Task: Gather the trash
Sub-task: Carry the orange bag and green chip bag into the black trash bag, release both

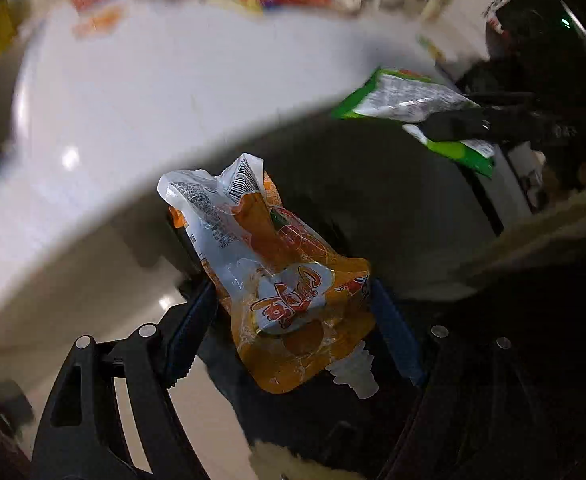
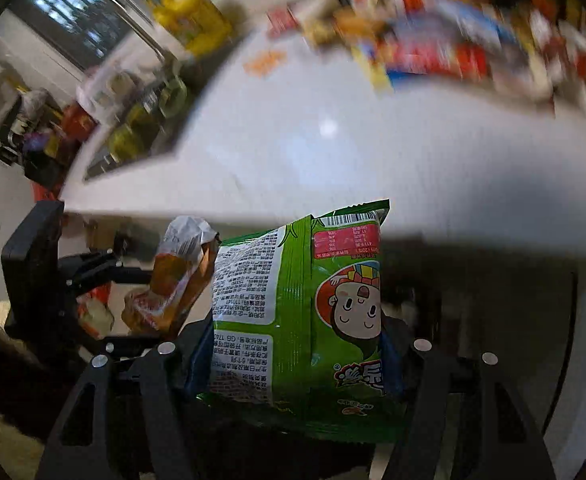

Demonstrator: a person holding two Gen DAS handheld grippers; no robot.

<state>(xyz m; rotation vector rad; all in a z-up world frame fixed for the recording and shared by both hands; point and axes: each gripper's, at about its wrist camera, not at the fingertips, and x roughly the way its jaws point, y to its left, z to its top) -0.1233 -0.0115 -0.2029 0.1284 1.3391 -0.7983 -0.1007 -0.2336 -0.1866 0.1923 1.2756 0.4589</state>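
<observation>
We see a crumpled orange drink pouch (image 1: pixel 277 276) with a white spout at its lower end, pinched between the fingers of our left gripper (image 1: pixel 293 312). Our right gripper (image 2: pixel 293 344) clamps a green snack bag (image 2: pixel 305 320) printed with a cartoon face — held upright. Both hang off the white table (image 2: pixel 333 152)'s near edge; the bag sits at two o'clock from the pouch.

Both fisheye views bend hard at the edges into black corners. The white tabletop (image 1: pixel 173 92) is bright with small ceiling-light glare spots; beneath its edge everything falls into deep shadow. The far pile of wrappers (image 2: pixel 433 32) smears with motion blur, while the orange pouch (image 1: pixel 277 280) and green snack bag (image 2: pixel 305 320) stay sharp.
</observation>
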